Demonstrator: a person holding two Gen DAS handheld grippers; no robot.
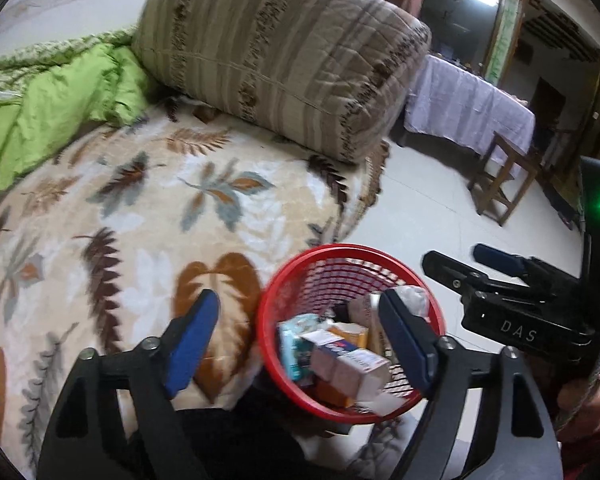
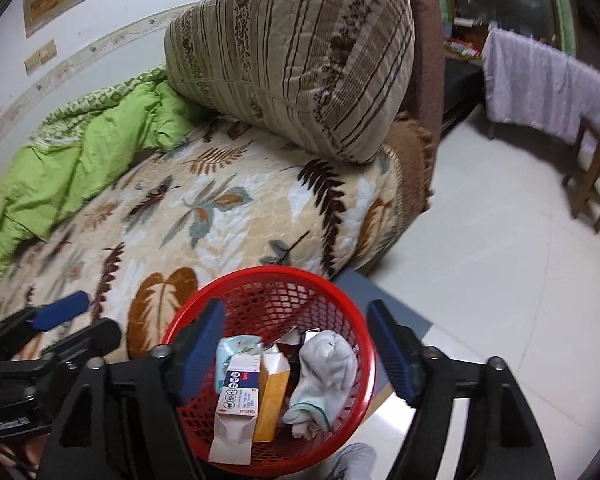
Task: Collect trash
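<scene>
Red mesh basket (image 2: 274,292) sits just below both cameras at the edge of the bed (image 2: 204,216), holding the collected trash: a white carton (image 2: 236,404), an orange box (image 2: 272,404), a pale blue packet (image 2: 232,350) and a crumpled white sock (image 2: 326,376); the right gripper (image 2: 298,354) hangs over it with jaws spread wide and nothing between the pads; the left gripper (image 1: 300,344) hovers at the basket's other side, jaws likewise spread and empty; behind lie a green quilt (image 1: 52,108) and a striped folded quilt (image 1: 276,60); a cloth-covered table (image 1: 468,108) and wooden stool (image 1: 504,172) stand on the pale floor (image 2: 500,260).
</scene>
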